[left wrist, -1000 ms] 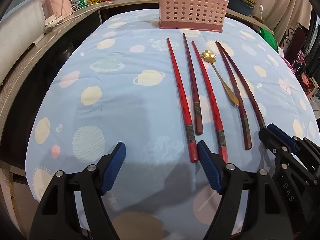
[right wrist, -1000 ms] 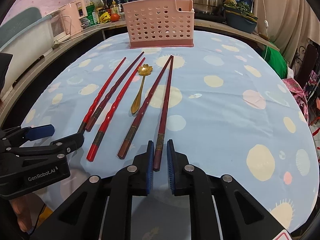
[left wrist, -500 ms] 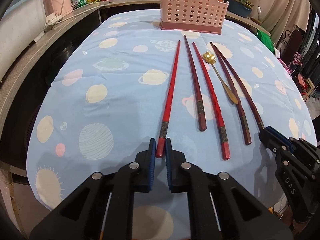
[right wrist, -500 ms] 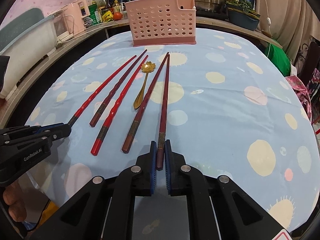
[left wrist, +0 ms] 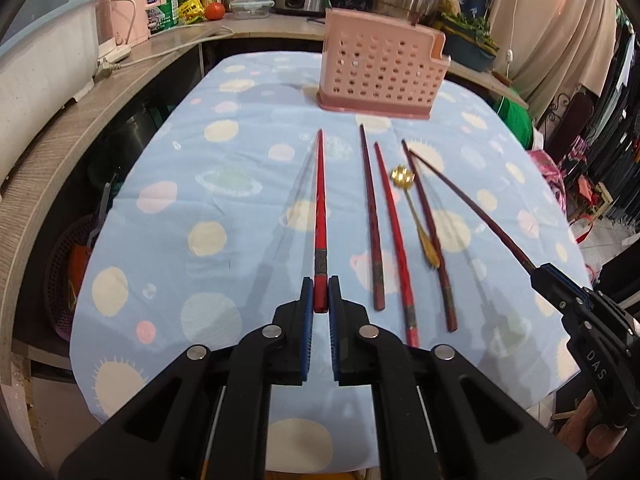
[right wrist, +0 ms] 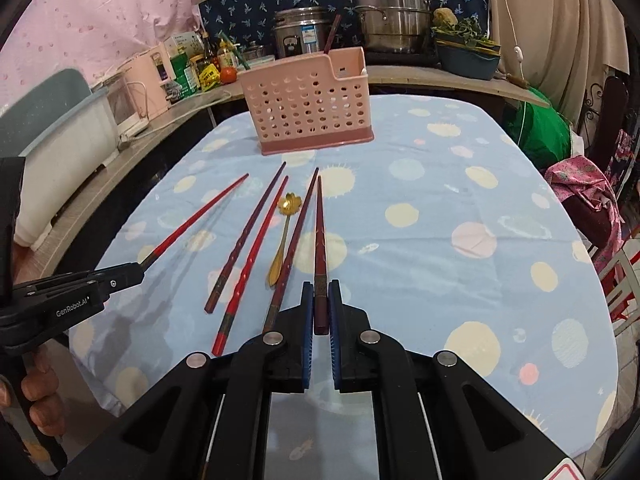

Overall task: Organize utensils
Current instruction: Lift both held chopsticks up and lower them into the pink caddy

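We list one pink basket [right wrist: 308, 100] at the table's far end, a dark stick poking from it. Our left gripper [left wrist: 318, 300] clamps a red chopstick [left wrist: 320, 208]; our right gripper [right wrist: 318, 304] clamps a dark chopstick [right wrist: 320, 240]. Three chopsticks [left wrist: 394, 232] and a gold spoon [left wrist: 416, 216] lie between them on the cloth [right wrist: 460, 208]. Right of the dark chopstick, the cloth is bare to its edge.

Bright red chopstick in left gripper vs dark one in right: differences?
Colour: the left gripper holds a bright red chopstick; the right gripper holds a dark maroon chopstick.
Position: the red one is the leftmost utensil, the maroon one the rightmost.
Shared: both are clamped near the thick end, tips toward the pink basket.
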A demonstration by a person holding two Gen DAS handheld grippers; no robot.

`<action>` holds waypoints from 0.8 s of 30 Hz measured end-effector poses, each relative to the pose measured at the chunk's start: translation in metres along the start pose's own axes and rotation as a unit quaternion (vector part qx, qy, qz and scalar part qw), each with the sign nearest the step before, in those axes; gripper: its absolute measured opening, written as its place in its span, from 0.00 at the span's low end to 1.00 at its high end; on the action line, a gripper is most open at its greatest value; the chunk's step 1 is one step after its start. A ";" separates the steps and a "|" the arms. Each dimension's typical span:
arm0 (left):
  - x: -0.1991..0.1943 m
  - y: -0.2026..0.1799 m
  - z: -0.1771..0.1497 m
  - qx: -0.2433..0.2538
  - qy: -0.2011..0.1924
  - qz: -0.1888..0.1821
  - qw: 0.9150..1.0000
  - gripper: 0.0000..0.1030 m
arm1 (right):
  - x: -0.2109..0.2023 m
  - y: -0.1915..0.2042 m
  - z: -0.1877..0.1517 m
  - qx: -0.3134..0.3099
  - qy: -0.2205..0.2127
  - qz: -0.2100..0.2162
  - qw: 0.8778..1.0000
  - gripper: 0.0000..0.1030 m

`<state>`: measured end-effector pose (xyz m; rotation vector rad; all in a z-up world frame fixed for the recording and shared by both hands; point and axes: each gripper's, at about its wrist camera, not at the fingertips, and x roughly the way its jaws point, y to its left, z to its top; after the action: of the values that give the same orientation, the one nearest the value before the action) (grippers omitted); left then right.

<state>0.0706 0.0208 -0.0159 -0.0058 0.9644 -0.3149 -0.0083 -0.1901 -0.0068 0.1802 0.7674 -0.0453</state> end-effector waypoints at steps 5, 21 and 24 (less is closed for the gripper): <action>-0.024 0.002 0.024 -0.008 -0.032 -0.004 0.999 0.07 | -0.021 -0.012 0.031 0.021 -0.034 0.008 0.999 0.07; -0.069 0.008 0.121 -0.027 -0.116 -0.019 0.993 0.07 | -0.047 -0.031 0.134 0.040 -0.120 0.021 0.992 0.07; -0.073 0.008 0.140 -0.030 -0.126 -0.018 0.991 0.07 | -0.049 -0.032 0.148 0.044 -0.129 0.029 0.990 0.07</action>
<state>0.1473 0.0286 0.1219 -0.1154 0.7230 -0.3101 0.0546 -0.2496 0.1267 0.2744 0.5029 -0.0467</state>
